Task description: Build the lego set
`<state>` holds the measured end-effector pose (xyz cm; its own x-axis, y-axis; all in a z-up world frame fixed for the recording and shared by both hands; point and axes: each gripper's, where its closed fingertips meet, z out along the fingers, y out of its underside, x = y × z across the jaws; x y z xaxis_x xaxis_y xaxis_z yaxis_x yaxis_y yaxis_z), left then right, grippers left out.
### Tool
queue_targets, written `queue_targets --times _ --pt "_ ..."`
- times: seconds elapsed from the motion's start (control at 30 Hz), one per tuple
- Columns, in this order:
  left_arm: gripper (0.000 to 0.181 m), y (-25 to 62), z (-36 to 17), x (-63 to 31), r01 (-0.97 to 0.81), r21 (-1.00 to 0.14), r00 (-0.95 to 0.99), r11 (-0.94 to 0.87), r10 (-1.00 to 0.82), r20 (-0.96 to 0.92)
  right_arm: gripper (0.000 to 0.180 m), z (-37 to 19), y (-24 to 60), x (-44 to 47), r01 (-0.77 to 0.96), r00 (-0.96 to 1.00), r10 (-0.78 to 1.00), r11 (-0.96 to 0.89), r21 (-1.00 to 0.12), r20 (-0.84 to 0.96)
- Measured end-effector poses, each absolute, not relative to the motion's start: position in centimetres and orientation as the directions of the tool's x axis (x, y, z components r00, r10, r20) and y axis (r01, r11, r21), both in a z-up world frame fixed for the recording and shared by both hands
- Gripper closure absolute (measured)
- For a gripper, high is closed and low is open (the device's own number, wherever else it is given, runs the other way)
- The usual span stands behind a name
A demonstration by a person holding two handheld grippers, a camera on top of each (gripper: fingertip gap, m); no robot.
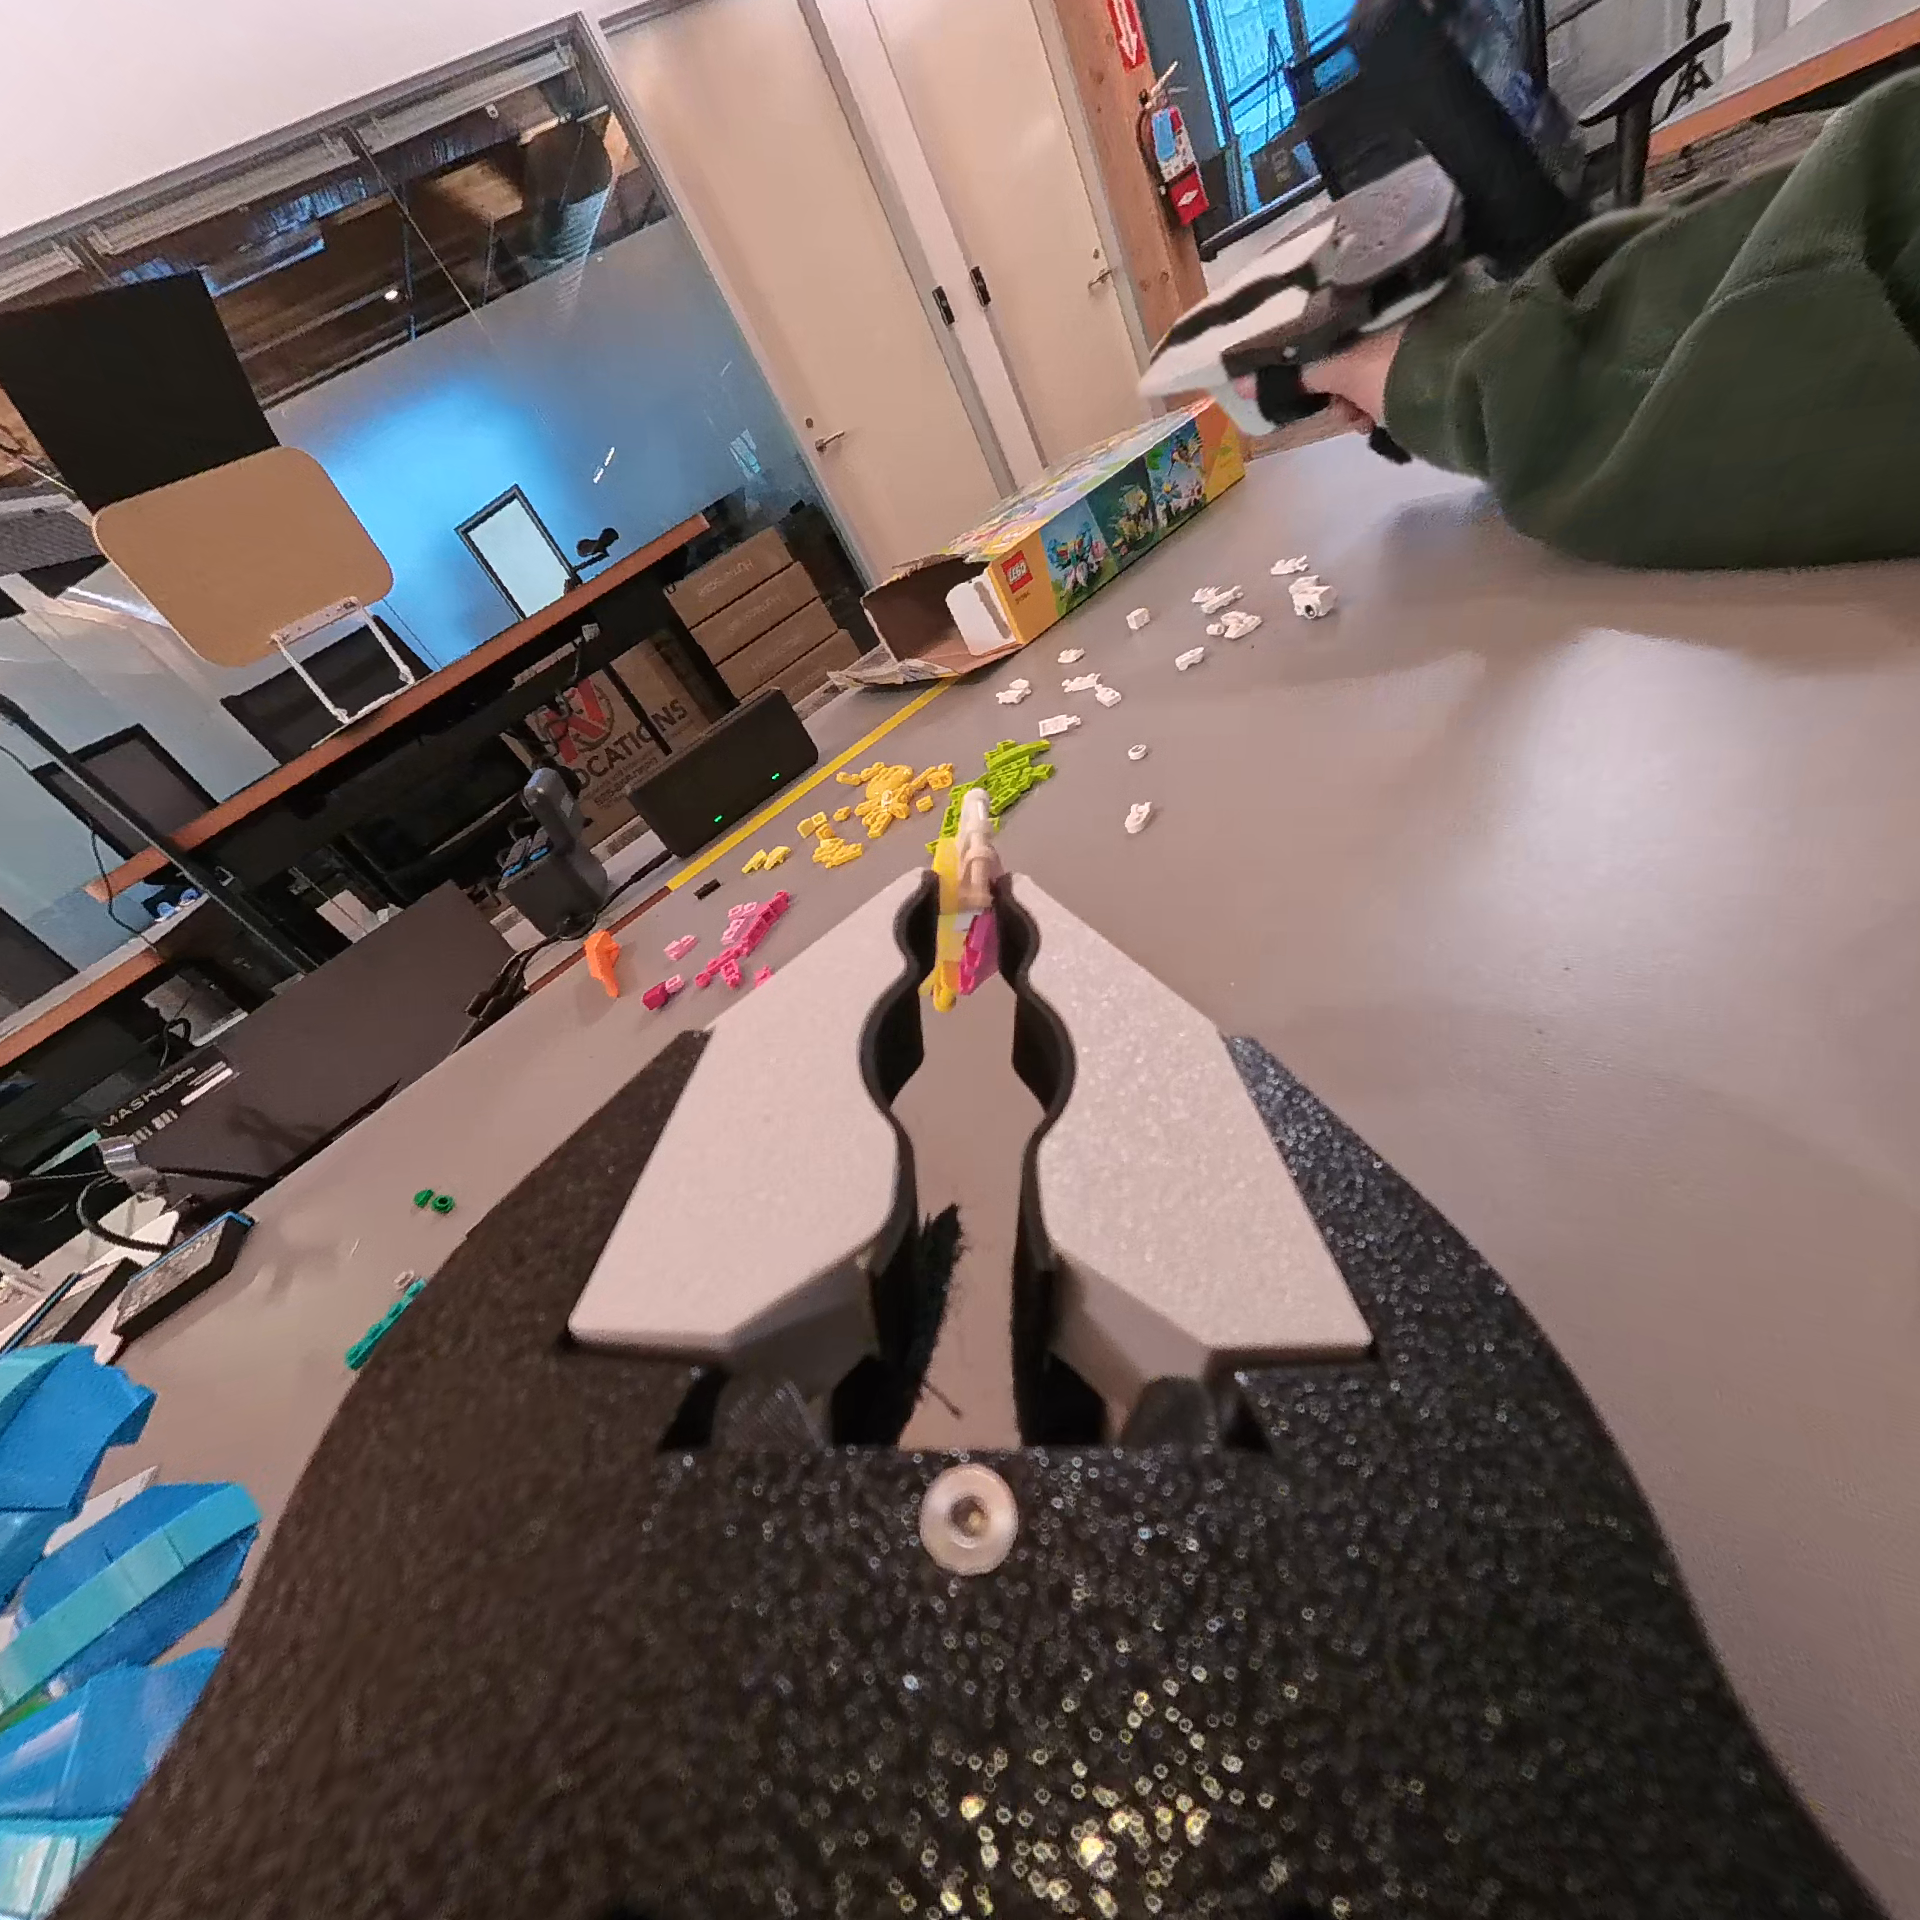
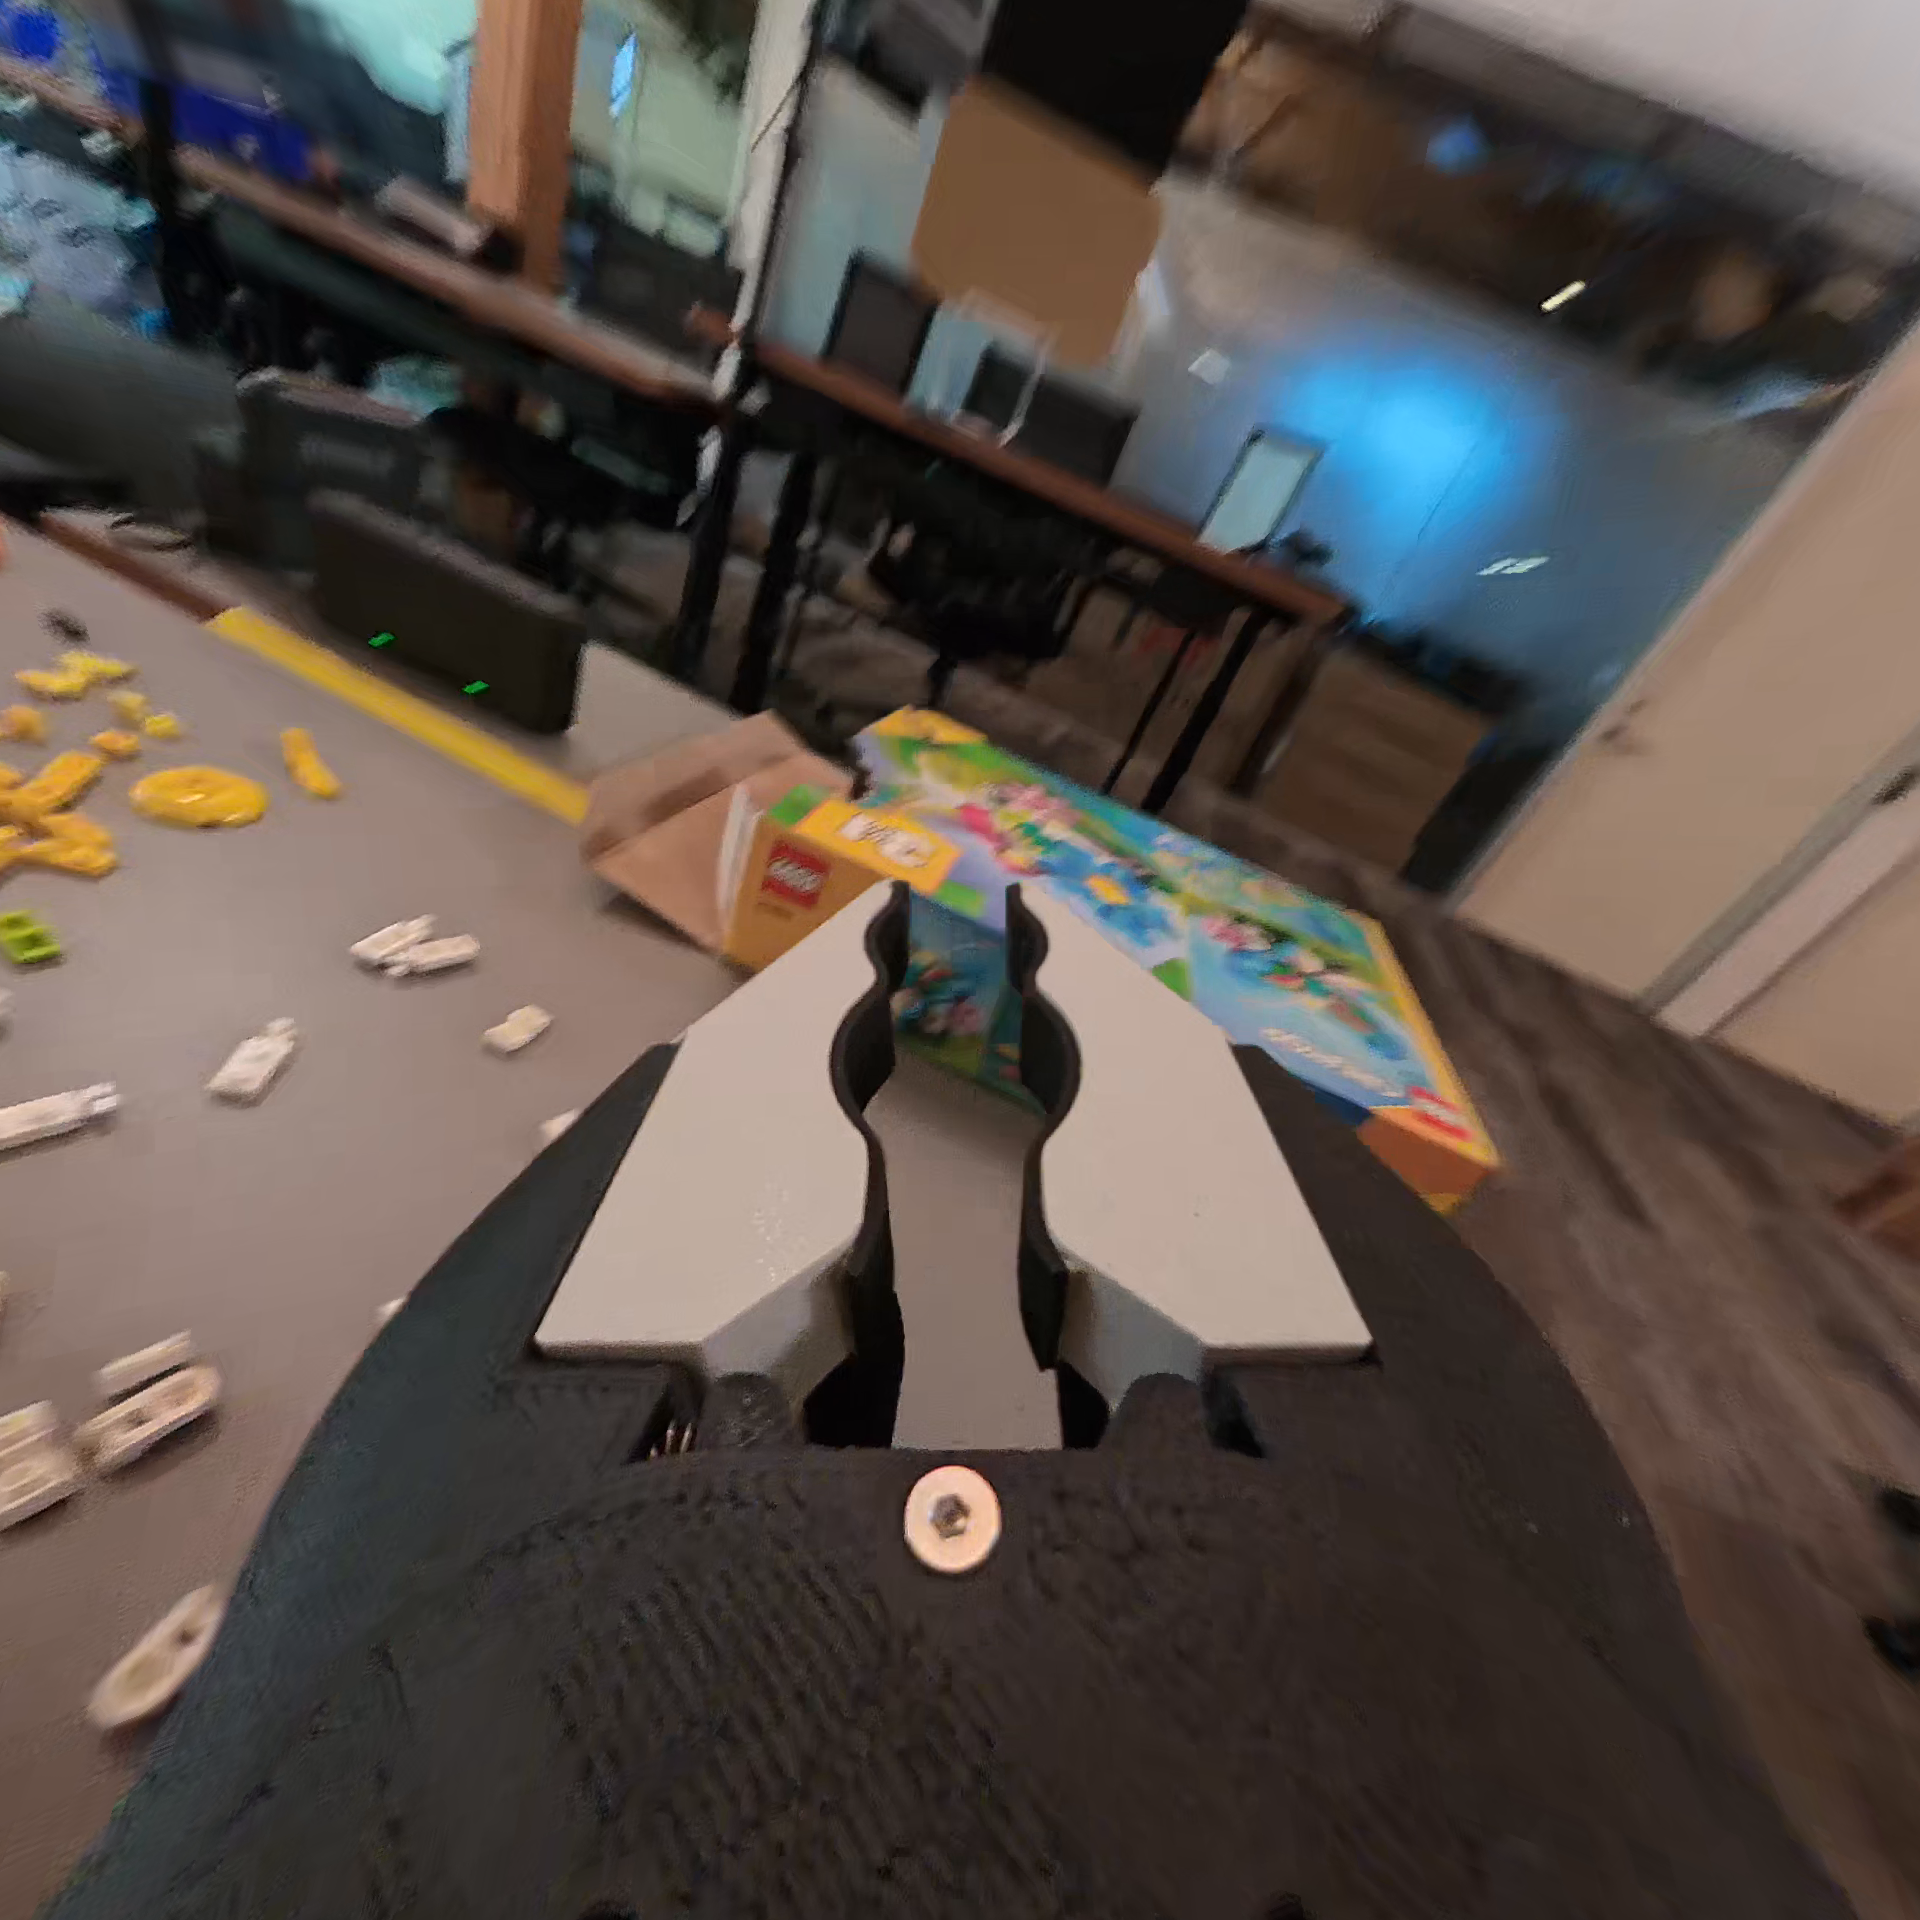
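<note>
My left gripper [image 1: 964, 896] is shut on a small lego assembly [image 1: 964, 940] of yellow, pink and pale pieces, held above the grey table [image 1: 1455, 935]. My right gripper [image 2: 958, 906] is open and empty, raised above the table near the lego box [image 2: 1226, 935]; it also shows far off in the left wrist view [image 1: 1226, 348], held by a hand in a green sleeve. Loose piles lie sorted by colour: yellow pieces [image 1: 883, 805], lime green pieces [image 1: 1003, 774], pink pieces [image 1: 727, 940] and white pieces [image 1: 1195, 644].
The opened lego box [image 1: 1091, 530] lies at the table's far edge by a yellow tape line [image 1: 810, 790]. A black case [image 1: 722, 769] stands beyond it. Blue curved parts [image 1: 94, 1558] sit at the near left. An orange piece [image 1: 601, 961] and small green pieces [image 1: 434, 1200] lie left. The left gripper's tips are roughly 45 cm from the right gripper's.
</note>
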<state>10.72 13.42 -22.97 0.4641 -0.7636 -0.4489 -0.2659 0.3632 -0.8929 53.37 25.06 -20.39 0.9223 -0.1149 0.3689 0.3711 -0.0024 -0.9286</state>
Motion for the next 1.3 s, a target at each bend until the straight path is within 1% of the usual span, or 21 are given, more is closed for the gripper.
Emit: queue_targets --times 0.03,0.13,0.2,0.77,1.07,1.3 --pt "0.173 13.4 -22.9 10.7 -0.265 -0.893 0.463 0.365 -0.764 -0.45 0.163 -20.1 24.8 54.0 0.387 0.911 -0.163 0.016 -0.922 0.379" --pt "0.173 13.3 -22.9 10.8 -0.264 -0.891 0.462 0.368 -0.763 -0.452 0.163 -19.9 24.4 54.9 0.392 0.9 -0.214 0.015 -0.92 0.38" --pt "0.173 13.3 -22.9 10.8 -0.263 -0.892 0.46 0.369 -0.765 -0.452 0.164 -19.9 24.4 54.6 0.392 0.904 -0.201 0.031 -0.92 0.378" --pt "0.172 13.3 -23.0 10.8 -0.265 -0.892 0.455 0.366 -0.768 -0.45 0.166 -20.8 25.2 53.3 0.485 0.863 -0.15 -0.02 -0.874 0.482" --pt "0.172 13.3 -23.0 10.8 -0.267 -0.892 0.454 0.366 -0.768 -0.451 0.167 -20.8 25.2 53.3 0.49 0.86 -0.151 -0.022 -0.871 0.488" --pt "0.172 13.2 -23.0 10.8 -0.267 -0.891 0.453 0.367 -0.768 -0.452 0.163 -20.5 25.1 53.5 0.489 0.858 -0.171 -0.013 -0.872 0.484"
